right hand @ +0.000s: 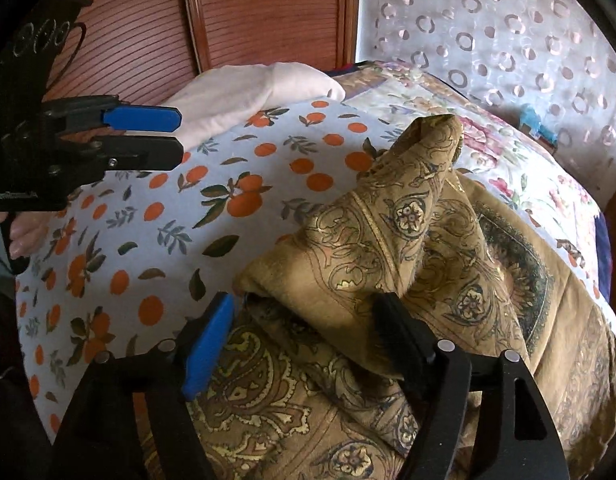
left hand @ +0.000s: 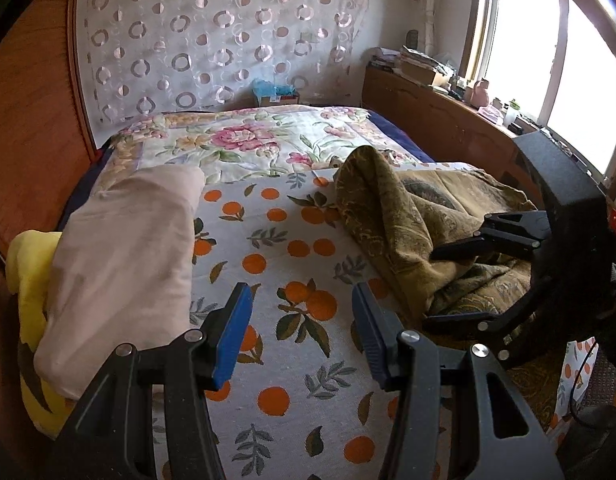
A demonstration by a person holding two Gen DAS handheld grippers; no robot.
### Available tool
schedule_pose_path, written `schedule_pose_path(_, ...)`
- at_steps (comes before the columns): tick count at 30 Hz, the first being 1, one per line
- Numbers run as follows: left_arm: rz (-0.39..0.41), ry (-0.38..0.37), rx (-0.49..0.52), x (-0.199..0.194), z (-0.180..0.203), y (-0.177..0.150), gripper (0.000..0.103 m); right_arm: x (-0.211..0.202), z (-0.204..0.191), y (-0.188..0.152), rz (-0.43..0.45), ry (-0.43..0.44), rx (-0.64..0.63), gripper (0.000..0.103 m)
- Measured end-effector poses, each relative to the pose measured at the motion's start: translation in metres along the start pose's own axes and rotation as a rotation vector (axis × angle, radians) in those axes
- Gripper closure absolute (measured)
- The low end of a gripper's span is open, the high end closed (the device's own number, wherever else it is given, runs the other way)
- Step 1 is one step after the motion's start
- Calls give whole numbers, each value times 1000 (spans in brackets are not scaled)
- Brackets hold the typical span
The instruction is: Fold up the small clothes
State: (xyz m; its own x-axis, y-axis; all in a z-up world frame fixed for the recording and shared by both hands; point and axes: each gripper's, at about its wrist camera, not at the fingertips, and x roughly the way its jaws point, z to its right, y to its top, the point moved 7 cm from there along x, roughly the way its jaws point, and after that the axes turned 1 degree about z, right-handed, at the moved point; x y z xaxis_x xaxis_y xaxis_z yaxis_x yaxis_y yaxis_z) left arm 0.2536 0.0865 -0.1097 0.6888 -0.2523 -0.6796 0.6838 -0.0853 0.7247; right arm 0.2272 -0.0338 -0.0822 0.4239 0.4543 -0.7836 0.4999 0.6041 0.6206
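Fabric fills both of my views, but each shows a different half of the bed point(left hand: 244, 152). From the left wrist I see the left gripper point(left hand: 302, 322) hanging over the orange-print sheet point(left hand: 292, 264) with its blue pads partly apart and nothing between them; beside it to the left lies a folded pale pink garment point(left hand: 124, 256), smooth and soft-edged, resting on a yellow cloth point(left hand: 28, 272) at the bed's edge. That yellow cloth shows in this view only, as do the window point(left hand: 548, 48) and the cluttered wooden cabinet point(left hand: 440, 112) under it. From the right wrist I see the right gripper point(right hand: 304, 320) low over the brown paisley garment point(right hand: 388, 240), a thin, crumpled cloth with gold scrollwork, heaped into a peak on the sheet's right side. Its jaws stand wide with a fold of that cloth lying between them, and the pads do not look pressed on it. This view also catches the left gripper point(right hand: 176, 132) from the side, with a person's fingers point(right hand: 24, 240) on its handle, and a ribbed wooden panel point(right hand: 268, 12) behind. Between the two garments the sheet lies flat and bare, giving me open room; the brown heap runs close to the bed's right edge.
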Motion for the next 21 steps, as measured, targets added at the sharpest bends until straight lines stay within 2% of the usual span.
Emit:
schedule_pose_path(4, -1, -10, -4, 1, 2, -1, 50, 5, -3, 1, 9, -11, 32, 27)
schedule_pose_path(6, -1, -15, -3, 0, 4, -1, 50, 6, 2, 2, 23, -14, 69, 39)
schedule_pose_path(7, -1, -18, -1, 0, 5, -1, 50, 4, 5, 2, 29, -18, 84, 50)
schedule_pose_path(10, 0, -24, 2, 0, 8, -1, 50, -4, 16, 3, 62, -13, 137, 93)
schedule_pose_path(13, -5, -34, 3, 1, 11, -2, 50, -19, 25, 5, 117, 8, 180, 97)
schedule_pose_path(17, -7, -51, 17, 1, 20, -2, 50, -56, 48, 12, 217, -34, 230, 97)
schedule_pose_path(21, -10, -68, 32, 1, 31, -1, 50, -106, 94, 16, 300, -109, 307, 97)
